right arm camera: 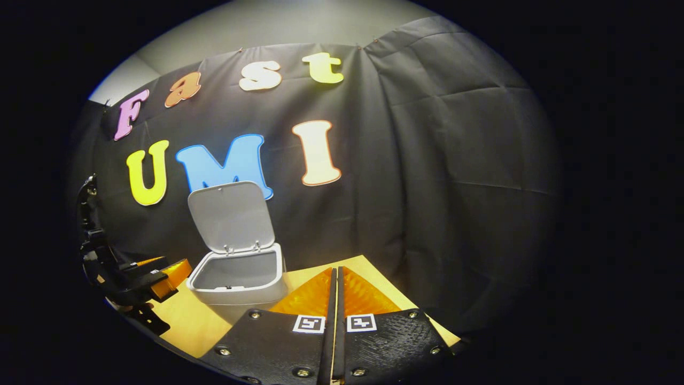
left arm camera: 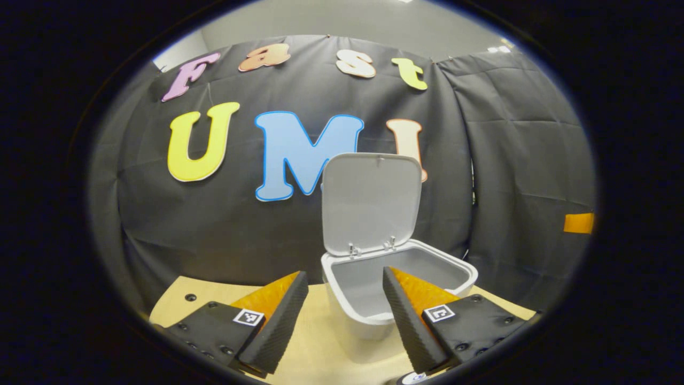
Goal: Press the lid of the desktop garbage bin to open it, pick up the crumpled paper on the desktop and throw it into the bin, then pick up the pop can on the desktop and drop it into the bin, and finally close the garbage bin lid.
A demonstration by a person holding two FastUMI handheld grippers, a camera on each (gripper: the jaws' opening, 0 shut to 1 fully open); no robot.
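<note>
Left gripper view: left gripper (left arm camera: 344,299) raised over the near edge of the table (left arm camera: 315,347), jaws wide apart, nothing between them. Straight ahead, the bin (left arm camera: 374,299), just past the fingertips, its right front rim partly hidden behind the right finger. Lid (left arm camera: 370,200) swung up, standing nearly upright on the far hinge. Inside of the bin pale and bare as far as visible; bottom out of sight.

Right gripper view: right gripper (right arm camera: 336,278) low over the table (right arm camera: 184,321), jaws pressed together, holding nothing. Bin (right arm camera: 238,280) to the left and slightly farther off, near but apart from the fingertips. Lid (right arm camera: 231,216) up, leaning back toward the wall. Left gripper (right arm camera: 160,272) at the far left, just beside the bin's left wall; jaw state not readable from here.
</note>
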